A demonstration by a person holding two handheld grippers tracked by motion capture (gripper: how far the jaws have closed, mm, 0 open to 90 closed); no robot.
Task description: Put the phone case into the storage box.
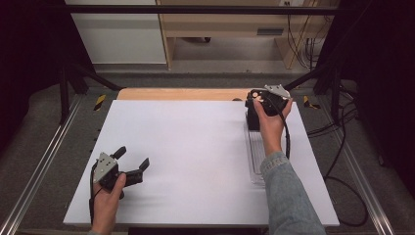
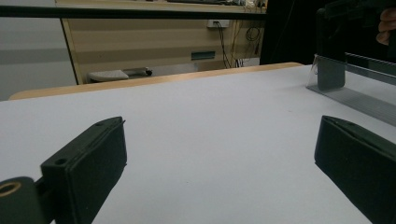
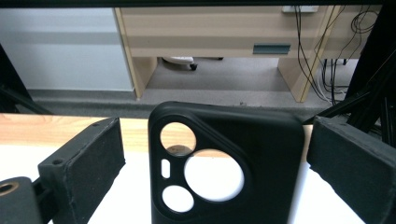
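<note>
Phone case [image 3: 224, 163], black, with round camera cut-outs, stands upright between the jaws of the right gripper [image 3: 212, 154] in the right gripper view. Jaws spread wide: left pad sits clear of the case's left edge with table visible in the gap; right pad lies just beside the case's right edge, contact there cannot be told. Case sits roughly centred in the opening, slightly nearer the right pad. Through the cut-outs the white table and its wooden far edge show.

High view: right gripper [image 1: 254, 110] at the far right part of the table [image 1: 195, 147], close to the far edge, held by the person's right hand [image 1: 270, 117], denim sleeve behind it. Case [image 1: 252, 120] appears as a dark block under the gripper, at the far end of a clear plastic tray [image 1: 255, 161] that runs toward the person along the right side of the table. Whether the case rests in the tray or against its end cannot be told.

Left gripper [image 1: 131, 164] low over the near left of the table, well apart from case and tray, held by the left hand [image 1: 107, 196]. Jaws spread, nothing between them; left gripper view shows bare white table [image 2: 201, 140] in the gap, with the clear tray [image 2: 355, 88] far off at right.
</note>
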